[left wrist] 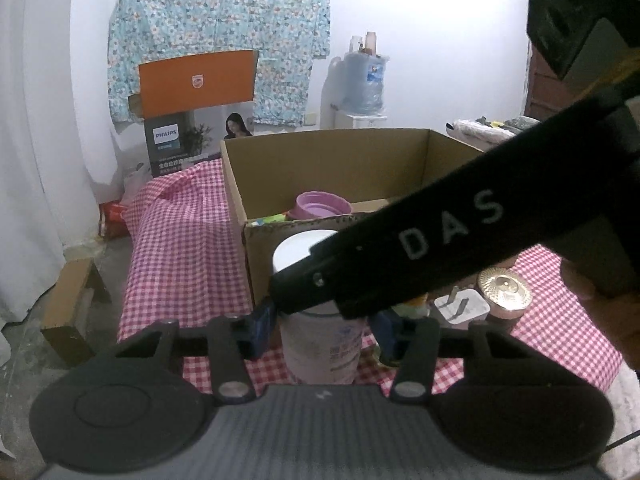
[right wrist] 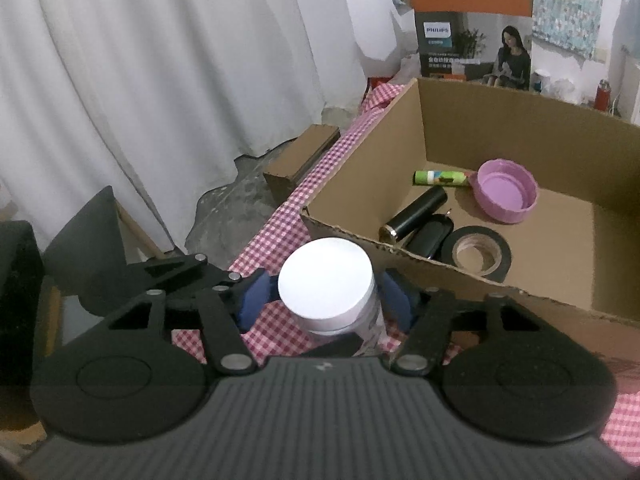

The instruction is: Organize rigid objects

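Two grippers, one jar (right wrist: 327,286)

My right gripper (right wrist: 326,298) jaws look clenched on it beside the box (right wrist: 480,276); left gripper (left wrist: 320,330) jaws flank it, grip unclear tbh.

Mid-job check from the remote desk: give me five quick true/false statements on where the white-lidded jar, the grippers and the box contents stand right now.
1. The white-lidded jar stands outside the cardboard box, on the checked cloth. True.
2. The box holds nothing yet. False: a purple lid, a roll of black tape, a black cylinder and a green tube lie inside.
3. The jar sits between the blue pads of the right gripper. True.
4. The purple lid lies with its open side down. False: its hollow faces up.
5. The left gripper is far from the jar. False: the jar stands between its fingers as well.
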